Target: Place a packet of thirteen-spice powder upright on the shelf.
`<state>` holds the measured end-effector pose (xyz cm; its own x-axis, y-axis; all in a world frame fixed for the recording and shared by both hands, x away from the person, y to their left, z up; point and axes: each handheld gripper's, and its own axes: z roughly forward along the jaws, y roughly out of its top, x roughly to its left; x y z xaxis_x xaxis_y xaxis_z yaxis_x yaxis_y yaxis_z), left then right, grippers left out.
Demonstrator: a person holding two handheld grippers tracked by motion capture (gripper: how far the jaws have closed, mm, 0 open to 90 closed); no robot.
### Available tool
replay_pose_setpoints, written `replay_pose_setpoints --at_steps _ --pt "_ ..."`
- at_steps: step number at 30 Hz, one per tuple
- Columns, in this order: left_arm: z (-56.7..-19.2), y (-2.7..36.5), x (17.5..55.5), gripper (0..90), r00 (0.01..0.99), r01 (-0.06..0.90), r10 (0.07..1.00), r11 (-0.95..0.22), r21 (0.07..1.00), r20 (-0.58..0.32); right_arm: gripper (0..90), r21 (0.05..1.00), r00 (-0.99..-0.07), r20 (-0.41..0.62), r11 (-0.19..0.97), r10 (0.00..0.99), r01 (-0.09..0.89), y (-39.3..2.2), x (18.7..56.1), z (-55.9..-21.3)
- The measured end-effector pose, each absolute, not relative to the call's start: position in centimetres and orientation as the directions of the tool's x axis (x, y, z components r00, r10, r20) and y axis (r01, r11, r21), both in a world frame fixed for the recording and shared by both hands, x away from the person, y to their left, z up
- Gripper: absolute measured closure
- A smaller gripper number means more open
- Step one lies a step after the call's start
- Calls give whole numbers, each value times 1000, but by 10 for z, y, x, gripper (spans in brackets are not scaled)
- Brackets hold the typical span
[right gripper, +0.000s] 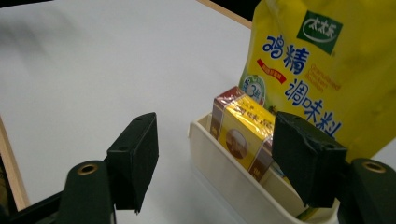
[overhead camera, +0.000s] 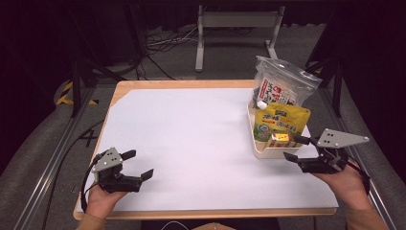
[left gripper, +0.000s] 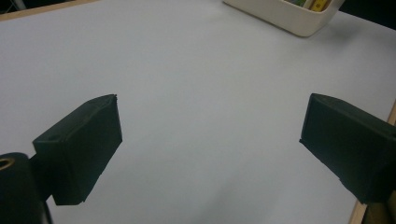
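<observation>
The right gripper (overhead camera: 296,147) sits at the near end of the cream tray (overhead camera: 261,151), its fingers (right gripper: 306,156) spread wide with nothing between the pads, one finger outside the tray's near wall and the other over its inside. The thing it seems to be after is the small yellow box (right gripper: 243,133), which stands upright at the tray's near end, just in front of the yellow pouch (right gripper: 308,70) and touching or nearly touching it; a clear bag with red and white print (overhead camera: 282,84) stands at the tray's far end. As the fingers stand now, they straddle the tray wall rather than the box, so closing here would likely pinch the rim. To do this step well, I would shift the gripper further over the tray until both pads flank the box's two broad faces, then come down over it, keeping the inner finger between box and pouch so the pouch is not caught. A firm, square squeeze on the faces should do, since the wrapper looks slick and could slip; lift straight up to clear the wall. The left gripper (overhead camera: 136,165) rests on the white surface (overhead camera: 191,139) well apart from the tray, toward the near left corner, its fingers (left gripper: 81,149) also wide and empty; it could steady the tray if it starts to slide.
</observation>
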<state>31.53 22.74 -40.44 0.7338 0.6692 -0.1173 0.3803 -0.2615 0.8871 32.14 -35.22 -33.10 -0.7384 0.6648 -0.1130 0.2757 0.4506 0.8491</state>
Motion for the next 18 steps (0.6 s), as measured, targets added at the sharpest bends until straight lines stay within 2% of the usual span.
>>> replay_pose_setpoints --at_steps 6,13,18 --pt "-406 238 314 54 728 393 668 -221 893 -155 314 851 -719 -119 444 685 282 -361 314 -348" --pt "-413 243 315 54 720 398 676 -213 893 -160 265 853 -679 -106 418 726 313 -370 311 -375" --pt "-420 242 318 53 713 390 693 -264 882 -107 243 846 -675 -86 412 733 339 -377 314 -394"
